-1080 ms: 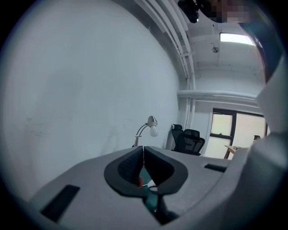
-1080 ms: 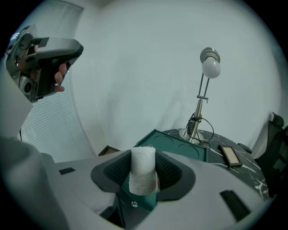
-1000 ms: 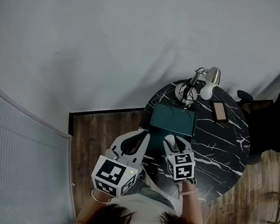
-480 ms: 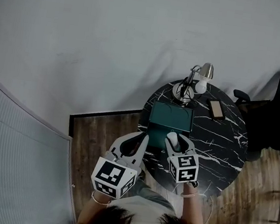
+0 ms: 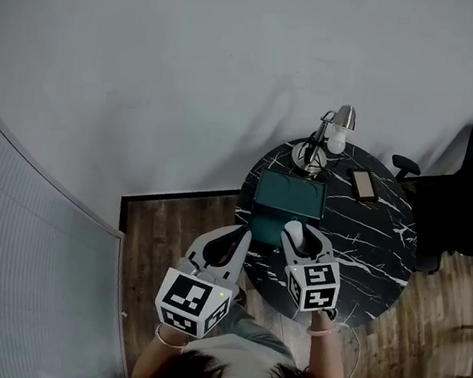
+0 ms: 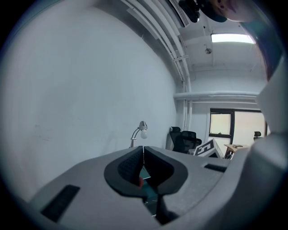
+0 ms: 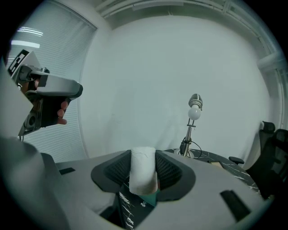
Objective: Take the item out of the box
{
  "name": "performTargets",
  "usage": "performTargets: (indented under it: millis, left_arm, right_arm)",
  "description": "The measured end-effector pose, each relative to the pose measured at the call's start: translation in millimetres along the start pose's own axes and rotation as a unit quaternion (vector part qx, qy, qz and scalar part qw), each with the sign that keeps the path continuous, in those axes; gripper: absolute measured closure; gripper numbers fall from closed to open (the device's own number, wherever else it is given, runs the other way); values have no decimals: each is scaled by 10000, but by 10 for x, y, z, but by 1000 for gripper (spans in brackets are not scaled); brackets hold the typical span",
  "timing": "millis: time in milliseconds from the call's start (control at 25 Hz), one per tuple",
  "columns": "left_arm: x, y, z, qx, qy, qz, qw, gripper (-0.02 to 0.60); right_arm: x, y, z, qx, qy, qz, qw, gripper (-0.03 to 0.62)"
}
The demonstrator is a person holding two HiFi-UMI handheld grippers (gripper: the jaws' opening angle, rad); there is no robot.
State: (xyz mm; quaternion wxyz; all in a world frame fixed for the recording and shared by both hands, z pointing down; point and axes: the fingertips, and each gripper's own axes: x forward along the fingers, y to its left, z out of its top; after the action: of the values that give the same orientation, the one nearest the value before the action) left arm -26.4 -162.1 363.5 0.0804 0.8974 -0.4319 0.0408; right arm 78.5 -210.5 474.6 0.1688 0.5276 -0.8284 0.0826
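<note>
Over the last second the right tongs [image 5: 297,238] have drawn back a little toward the person, away from the green box [image 5: 290,198]. They are clamped on a white roll [image 7: 143,170], which stands upright between the pads and sits just on the near side of the box, above the black marbled surface [image 5: 360,235]. The box interior looks bare. The left tongs [image 6: 143,157] are pressed together on nothing, held off the surface's left edge. The extraction seems nearly done; to finish well, the grip should stay firm and level, and the roll should be lowered onto open surface well away from the lamp [image 5: 330,136].
</note>
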Motion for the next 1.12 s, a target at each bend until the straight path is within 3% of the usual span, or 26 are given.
performTargets:
  millis: [1120]
  left_arm:
    - [-651,-449,36,131,-249,39,9996,569]
  right_arm:
    - [-845,353,364,-35,-818,-135,9966,410]
